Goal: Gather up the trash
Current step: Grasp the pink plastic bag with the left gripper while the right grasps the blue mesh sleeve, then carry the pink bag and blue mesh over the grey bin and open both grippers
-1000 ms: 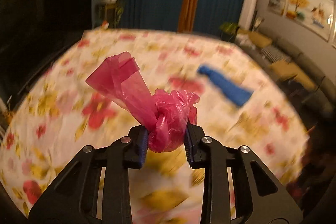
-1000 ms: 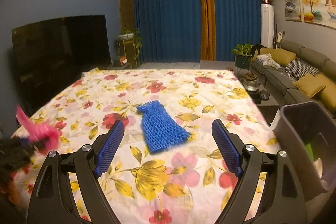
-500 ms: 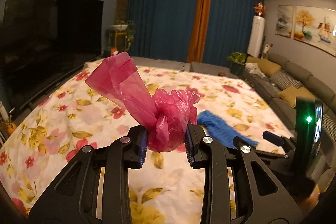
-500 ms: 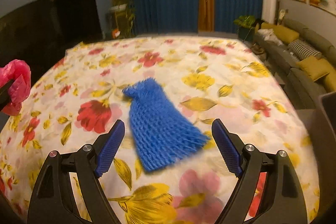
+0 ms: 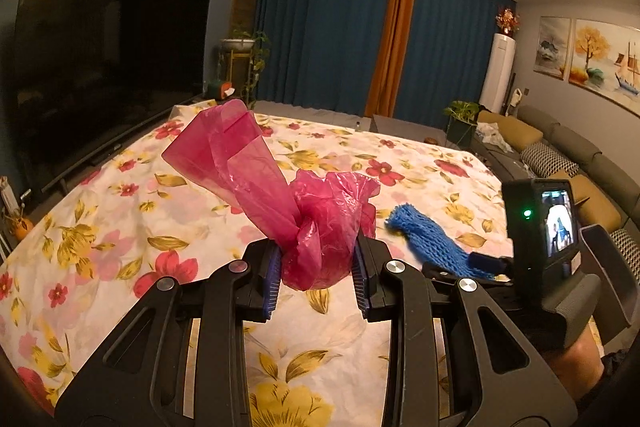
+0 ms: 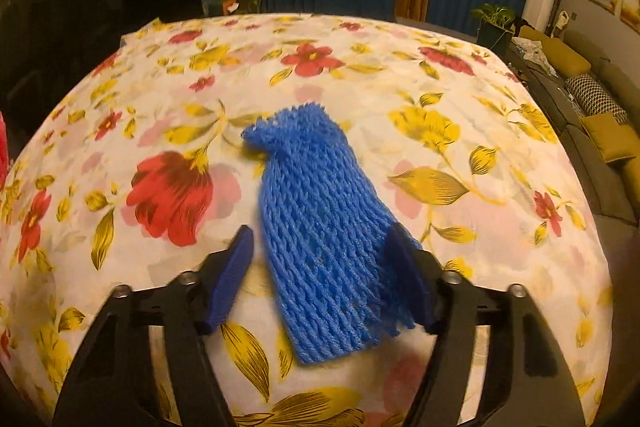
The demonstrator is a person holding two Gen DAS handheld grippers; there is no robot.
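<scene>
Crinkled pink plastic bag point(image 5: 316, 227) is clamped in the left gripper point(image 5: 316, 281); right gripper point(image 6: 324, 271), closing, straddles knobbly blue foam netting point(image 6: 324, 227).

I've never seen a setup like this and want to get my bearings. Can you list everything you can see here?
pink plastic bag: one, pink, knotted, clamped in the left claw above the table
blue foam net: one, blue, flat on the tablecloth between the right claw's fingers
tablecloth: one, white with red and yellow flowers, covering the table
television: one, black, left wall
curtains: blue with an orange strip, far wall
sofa: one, grey with yellow cushions, right side
left claw: shut on the bag
right claw: jaws just been closing, the left pad not yet touching the net
</scene>
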